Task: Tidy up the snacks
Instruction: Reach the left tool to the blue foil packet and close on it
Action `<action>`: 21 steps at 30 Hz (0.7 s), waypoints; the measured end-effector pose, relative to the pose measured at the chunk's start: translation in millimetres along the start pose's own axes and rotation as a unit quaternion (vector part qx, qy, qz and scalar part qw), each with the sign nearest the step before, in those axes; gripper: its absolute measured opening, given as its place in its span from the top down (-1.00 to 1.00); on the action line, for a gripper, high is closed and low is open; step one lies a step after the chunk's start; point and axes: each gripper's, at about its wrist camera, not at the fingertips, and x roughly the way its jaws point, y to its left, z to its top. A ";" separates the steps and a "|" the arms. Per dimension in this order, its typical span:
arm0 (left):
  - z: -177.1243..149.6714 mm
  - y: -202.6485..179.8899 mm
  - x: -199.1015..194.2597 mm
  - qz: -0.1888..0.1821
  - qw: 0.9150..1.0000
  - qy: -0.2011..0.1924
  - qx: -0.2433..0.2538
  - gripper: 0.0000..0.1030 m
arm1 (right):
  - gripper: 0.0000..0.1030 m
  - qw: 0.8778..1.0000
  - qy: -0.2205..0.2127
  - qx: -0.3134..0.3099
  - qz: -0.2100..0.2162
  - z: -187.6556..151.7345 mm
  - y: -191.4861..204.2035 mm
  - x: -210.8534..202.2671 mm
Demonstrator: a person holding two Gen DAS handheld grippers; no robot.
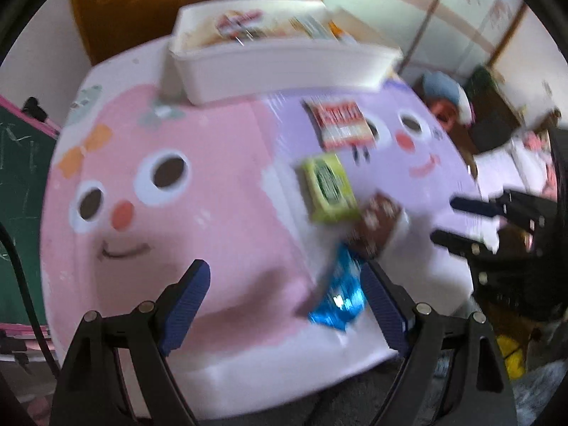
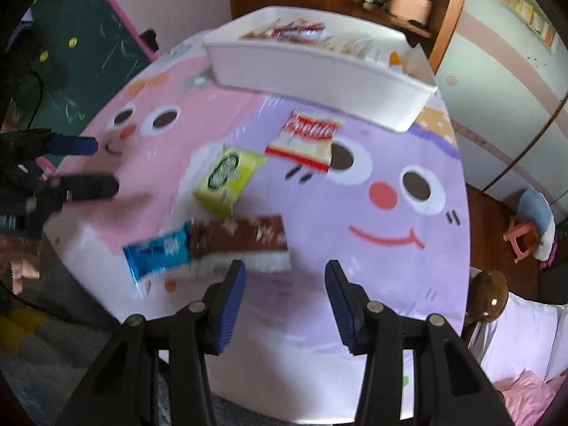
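Looking down along both tools, we see four snack packets lying loose on a desk point(image 2: 408, 284) covered with a pink and lilac cartoon-face cloth.

Our left hand-held gripper point(image 1: 284, 305) stands wide open over the pink face with nothing between its fingers; its right finger overlaps the blue packet point(image 1: 342, 293) in the left wrist view, but we cannot tell whether it touches.

Our right hand-held gripper point(image 2: 285, 305) is partly open and also holds nothing, poised over bare lilac cloth just near the brown bar point(image 2: 241, 236).

In the right wrist view, the brown bar lies flat with its long axis running left to right across the picture, its left end meeting the blue packet, which lies along nearly the same line, tilted slightly.

Beyond them, the green packet point(image 2: 227, 177) sits on a diagonal, its long axis running from lower left to upper right. The red-and-white packet point(image 2: 305, 140) lies further back, its printed name reading roughly left to right with a slight tilt.

At the far edge of the desk, a white bin point(image 2: 319, 71) stands with its long side across our view, already holding several wrapped snacks.

Everything is somewhat blurred.
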 end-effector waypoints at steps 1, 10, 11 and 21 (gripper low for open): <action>-4.3 -5.4 5.7 -0.001 1.000 0.009 0.008 -0.67 | 0.09 1.000 0.002 0.002 0.001 -2.8 0.4 1.6; -18.2 -41.8 34.2 0.002 0.997 0.051 0.059 -0.67 | 0.09 1.000 0.000 0.019 0.007 -12.7 -5.1 -1.8; -17.4 -42.7 36.1 0.006 0.997 0.051 0.059 -0.67 | 0.09 1.000 -0.001 0.018 0.009 -13.7 -4.6 -2.1; -14.6 -29.8 53.7 -0.024 0.996 0.080 0.011 -0.12 | 0.09 1.000 0.008 -0.005 0.020 -10.1 -0.7 11.5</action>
